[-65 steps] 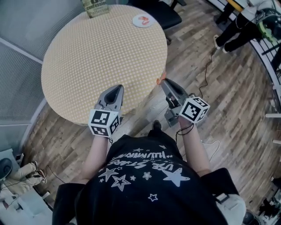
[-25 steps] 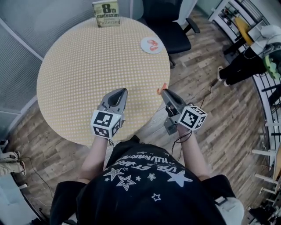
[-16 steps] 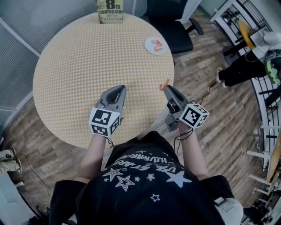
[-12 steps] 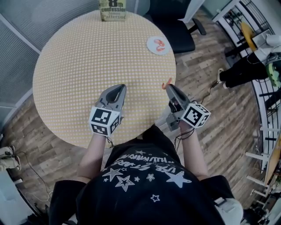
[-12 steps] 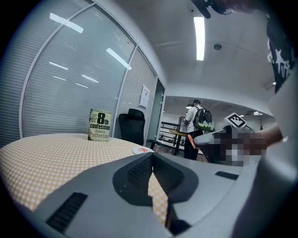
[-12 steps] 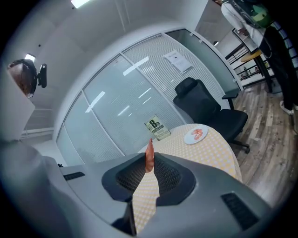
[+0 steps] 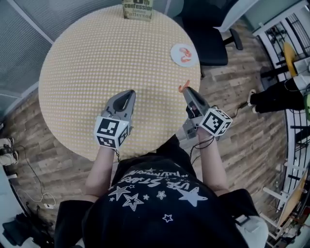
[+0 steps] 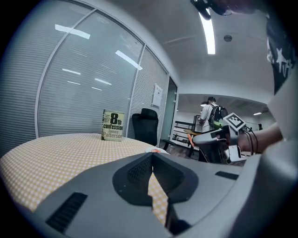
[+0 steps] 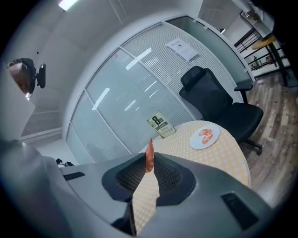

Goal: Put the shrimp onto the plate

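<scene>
My right gripper [image 7: 186, 90] is shut on an orange shrimp [image 7: 183, 87], which sticks up from the jaw tips [image 9: 149, 157] above the table's right edge. The white plate [image 7: 184, 54] lies further along that edge, at the far right of the round table, with another shrimp [image 7: 184, 55] on it; the same plate [image 9: 205, 138] shows ahead in the right gripper view. My left gripper [image 7: 126, 96] hovers over the near middle of the table, shut with nothing between its jaws [image 8: 152, 160].
The round table [image 7: 97, 63] carries a checked yellow cloth. A book [image 7: 137, 9] stands upright at its far edge. A black office chair [image 7: 213, 34] sits just beyond the plate. A person [image 7: 281, 94] stands on the wooden floor at the right.
The right gripper with the shrimp has moved forward from beside the table's edge toward the plate. The head view has shifted forward and right. The left gripper has kept its place.
</scene>
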Demonstrator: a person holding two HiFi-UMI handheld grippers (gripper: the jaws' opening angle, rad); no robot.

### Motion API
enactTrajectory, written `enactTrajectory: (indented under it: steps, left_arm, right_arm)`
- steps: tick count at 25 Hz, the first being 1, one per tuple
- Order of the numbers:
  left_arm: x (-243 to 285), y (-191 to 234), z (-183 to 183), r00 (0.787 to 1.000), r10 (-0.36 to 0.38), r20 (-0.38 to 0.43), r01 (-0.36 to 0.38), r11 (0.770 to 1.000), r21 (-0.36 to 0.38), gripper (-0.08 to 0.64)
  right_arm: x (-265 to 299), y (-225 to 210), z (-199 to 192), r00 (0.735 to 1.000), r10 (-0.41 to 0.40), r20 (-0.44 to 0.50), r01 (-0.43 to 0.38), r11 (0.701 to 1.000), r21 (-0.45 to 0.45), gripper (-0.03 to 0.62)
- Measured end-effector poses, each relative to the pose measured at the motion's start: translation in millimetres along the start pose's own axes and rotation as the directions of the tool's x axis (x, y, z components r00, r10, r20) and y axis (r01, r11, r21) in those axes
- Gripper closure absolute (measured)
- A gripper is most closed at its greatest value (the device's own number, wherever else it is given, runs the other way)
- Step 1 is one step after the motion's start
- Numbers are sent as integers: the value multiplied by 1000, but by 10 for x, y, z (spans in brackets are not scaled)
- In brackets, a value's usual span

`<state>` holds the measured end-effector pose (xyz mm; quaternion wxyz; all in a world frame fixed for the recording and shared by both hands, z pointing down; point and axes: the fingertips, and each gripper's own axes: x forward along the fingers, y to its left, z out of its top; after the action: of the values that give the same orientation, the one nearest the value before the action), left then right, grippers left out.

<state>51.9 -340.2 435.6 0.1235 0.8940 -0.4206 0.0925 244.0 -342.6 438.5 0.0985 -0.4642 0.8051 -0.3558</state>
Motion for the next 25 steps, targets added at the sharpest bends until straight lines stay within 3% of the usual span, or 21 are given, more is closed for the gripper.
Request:
enactTrajectory:
  steps: [8,16,25]
  left_arm:
    - [328,-11,209,994,107,4,-107,994,-13,552]
    - [844,-101,314,987,159,-9,-159,987,-14,552]
    - [1301,-5,290,968,248,-28,-249,968,-39,552]
  right_arm:
    - [338,-390,394,996,60,-65,-61,998,-13,528]
    - [622,-910,619,988,82,-132,-81,997,14,528]
    - [1091,-1316,707,962,76,-263,-95,994,-61,528]
